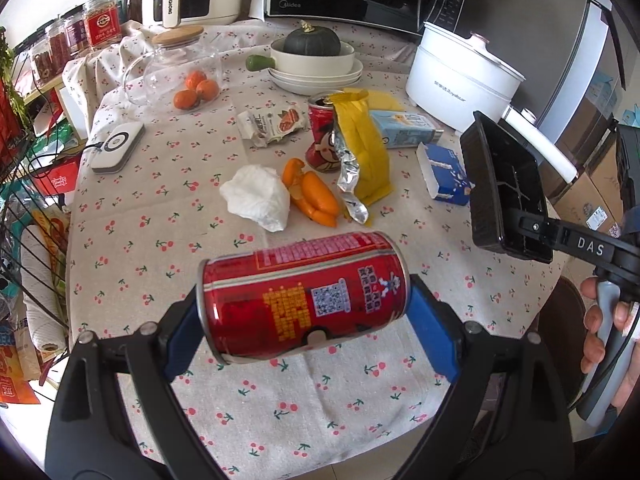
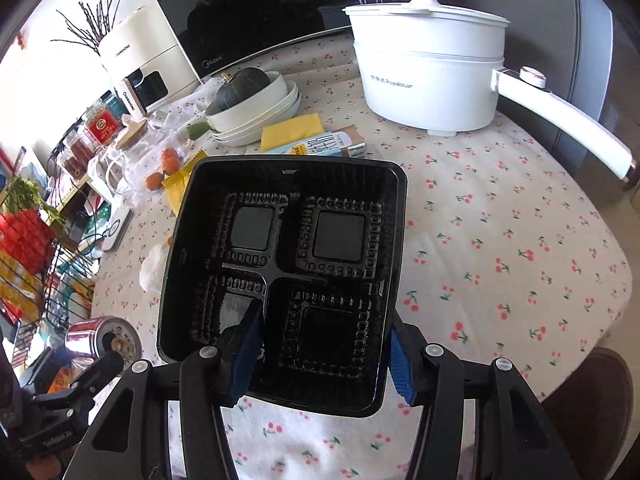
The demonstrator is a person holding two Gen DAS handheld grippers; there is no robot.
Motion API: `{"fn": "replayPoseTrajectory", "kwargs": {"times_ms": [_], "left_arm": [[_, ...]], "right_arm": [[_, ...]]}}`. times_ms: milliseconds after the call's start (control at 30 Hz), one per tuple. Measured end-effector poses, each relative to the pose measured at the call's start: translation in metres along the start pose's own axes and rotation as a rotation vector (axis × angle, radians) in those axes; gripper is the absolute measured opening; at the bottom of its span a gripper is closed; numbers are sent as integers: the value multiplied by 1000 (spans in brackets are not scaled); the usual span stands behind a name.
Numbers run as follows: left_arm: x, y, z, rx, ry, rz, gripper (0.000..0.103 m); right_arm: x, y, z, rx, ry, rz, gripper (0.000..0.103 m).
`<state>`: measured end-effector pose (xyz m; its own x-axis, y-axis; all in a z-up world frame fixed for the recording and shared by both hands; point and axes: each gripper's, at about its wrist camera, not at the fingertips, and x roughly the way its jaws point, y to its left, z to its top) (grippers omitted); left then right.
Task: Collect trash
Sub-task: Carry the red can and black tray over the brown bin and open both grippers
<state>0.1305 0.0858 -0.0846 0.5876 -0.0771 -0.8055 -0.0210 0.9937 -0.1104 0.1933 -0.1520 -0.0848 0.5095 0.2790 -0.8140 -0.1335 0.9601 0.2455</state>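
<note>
**Holding a can and a tray above the surface**

Covering most of the view is the round surface (image 1: 132, 240) with its cherry cloth. At the back sit a big white pot (image 1: 460, 88), a stack of bowls (image 1: 316, 68) and a glass jar (image 1: 176, 64).

In the middle lies the trash not yet picked up: a yellow bag (image 1: 366, 148), a second red can (image 1: 322, 136) standing up, a blue box (image 1: 442, 176), a white tissue (image 1: 258, 196), orange peel (image 1: 316, 196) and a wrapper (image 1: 272, 122).

The black tray (image 2: 280, 276) is held by the right tongs (image 2: 320, 360). One pad sits inside it and one outside its right wall, so the tongs are clamped on that side. The tray tips up with its open side facing the camera.

The red can (image 1: 304, 294) is clamped in the left tongs (image 1: 302, 322). It lies sideways, with its long side going from pad to pad, so the pads press on its two ends. It looks lifted off the cloth.

The tray is off to the right of the can, well apart and a bit higher. Both tongs point down at a slant. I think the can goes into the tray next. For that, the tray's open side should turn up and the two should come together. The left hand is nearer the rest of the trash.
</note>
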Motion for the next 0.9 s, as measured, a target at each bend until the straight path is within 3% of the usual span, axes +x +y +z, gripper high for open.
{"fn": "replayPoseTrajectory", "kwargs": {"times_ms": [333, 667, 900], "left_arm": [[-6, -50, -15, 48, 18, -96, 91], [-9, -107, -37, 149, 46, -166, 91], [-10, -160, -59, 251, 64, -234, 91]], "right_arm": [[-67, -73, -41, 33, 3, -90, 57], [-114, -158, -90, 131, 11, -195, 57], [-141, -191, -128, 197, 7, -237, 57]]}}
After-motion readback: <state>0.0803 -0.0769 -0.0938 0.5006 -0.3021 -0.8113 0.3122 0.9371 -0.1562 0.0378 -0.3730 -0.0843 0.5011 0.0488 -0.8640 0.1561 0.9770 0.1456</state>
